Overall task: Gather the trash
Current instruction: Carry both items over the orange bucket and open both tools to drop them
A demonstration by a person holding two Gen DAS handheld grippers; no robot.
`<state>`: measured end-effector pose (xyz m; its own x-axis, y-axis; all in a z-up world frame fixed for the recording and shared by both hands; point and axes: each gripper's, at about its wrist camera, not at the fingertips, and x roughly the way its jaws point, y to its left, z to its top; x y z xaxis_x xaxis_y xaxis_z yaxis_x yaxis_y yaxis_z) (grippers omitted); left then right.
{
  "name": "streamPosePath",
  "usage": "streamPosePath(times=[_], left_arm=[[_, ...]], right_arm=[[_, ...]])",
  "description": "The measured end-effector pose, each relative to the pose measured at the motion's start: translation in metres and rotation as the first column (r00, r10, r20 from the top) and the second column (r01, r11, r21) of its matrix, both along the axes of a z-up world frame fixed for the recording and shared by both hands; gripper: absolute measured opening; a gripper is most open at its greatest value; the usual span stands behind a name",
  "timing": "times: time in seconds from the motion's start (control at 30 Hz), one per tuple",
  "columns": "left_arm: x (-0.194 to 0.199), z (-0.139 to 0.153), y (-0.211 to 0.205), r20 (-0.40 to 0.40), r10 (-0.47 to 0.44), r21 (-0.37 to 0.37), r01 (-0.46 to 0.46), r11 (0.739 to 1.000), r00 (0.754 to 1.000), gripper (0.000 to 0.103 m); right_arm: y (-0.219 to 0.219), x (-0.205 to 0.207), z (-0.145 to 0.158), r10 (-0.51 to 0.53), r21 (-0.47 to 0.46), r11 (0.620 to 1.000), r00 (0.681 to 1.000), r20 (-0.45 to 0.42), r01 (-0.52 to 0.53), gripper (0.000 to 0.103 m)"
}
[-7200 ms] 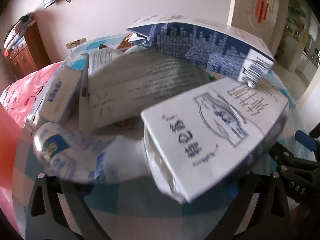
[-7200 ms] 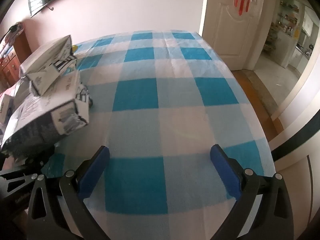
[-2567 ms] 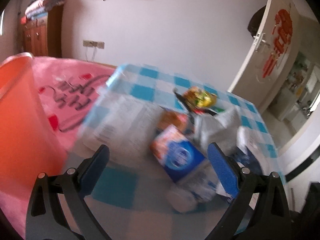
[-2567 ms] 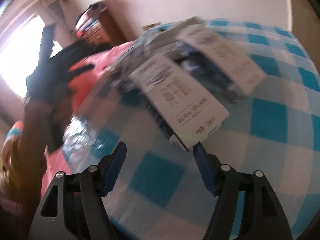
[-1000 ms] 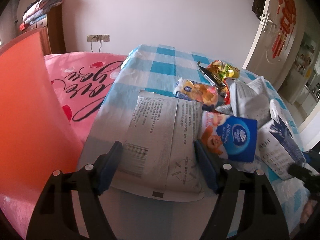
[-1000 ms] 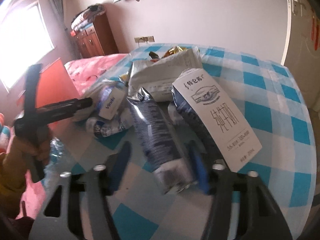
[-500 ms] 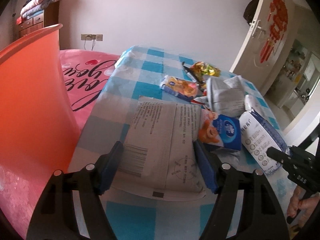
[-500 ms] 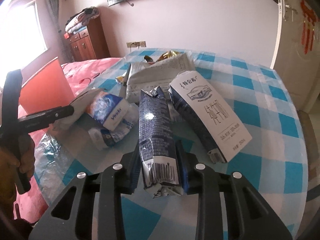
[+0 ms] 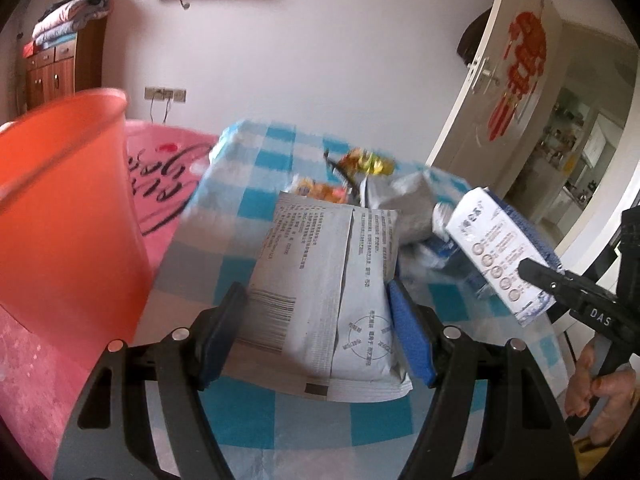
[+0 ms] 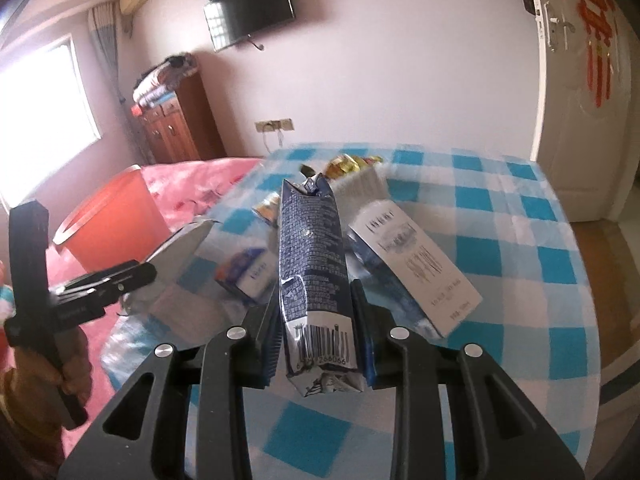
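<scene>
Left gripper point(image 9: 316, 320): fingers clamped on the wide silver-grey packet point(image 9: 324, 280), one pad on each long edge, packet lifted off the checked bench point(image 9: 280, 428) and sticking forward past the tips. Orange bin point(image 9: 64, 208) sits just left of it.

Right gripper point(image 10: 316, 340): its fingers have just been closing and are now pinched on the barcode end of the dark blue carton point(image 10: 312, 256), carton centred between them, pointing away. White carton point(image 10: 416, 264) lies on the bench just right of it, apart from the fingers.
</scene>
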<state>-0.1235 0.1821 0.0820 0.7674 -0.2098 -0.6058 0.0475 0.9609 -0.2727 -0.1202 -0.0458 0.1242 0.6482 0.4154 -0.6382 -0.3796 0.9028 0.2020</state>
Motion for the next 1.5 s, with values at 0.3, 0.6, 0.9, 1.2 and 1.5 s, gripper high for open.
streamPosePath(times=[0.3,0.6,0.9,1.2,1.5], left_arm=[[-0.021,0.064,0.035,0.145,0.117,0.024,-0.121,0.992,0.983,0.072],[-0.041,0.096,0.121,0.186,0.391,0.02,-0.401,0.916,0.901,0.072],[-0.033,0.084,0.176,0.125,0.542,0.03,-0.549,0.835,0.831,0.073],[-0.027,0.073,0.182,0.129,0.597,0.082,-0.609,0.789,0.792,0.086],[-0.038,0.079,0.167,0.196,0.589,0.069,-0.61,0.789,0.784,0.091]], right_arm=[[0.063,0.015,0.05,0.18,0.155,0.972,0.984,-0.004,-0.177,0.033],[0.182,0.05,0.095,0.412,0.279,0.875,0.911,-0.005,-0.395,0.033],[0.282,0.079,0.089,0.513,0.296,0.828,0.856,-0.059,-0.476,0.034],[0.297,0.092,0.065,0.498,0.341,0.833,0.859,-0.12,-0.436,0.079],[0.237,0.086,0.065,0.325,0.262,0.916,0.945,-0.038,-0.305,0.093]])
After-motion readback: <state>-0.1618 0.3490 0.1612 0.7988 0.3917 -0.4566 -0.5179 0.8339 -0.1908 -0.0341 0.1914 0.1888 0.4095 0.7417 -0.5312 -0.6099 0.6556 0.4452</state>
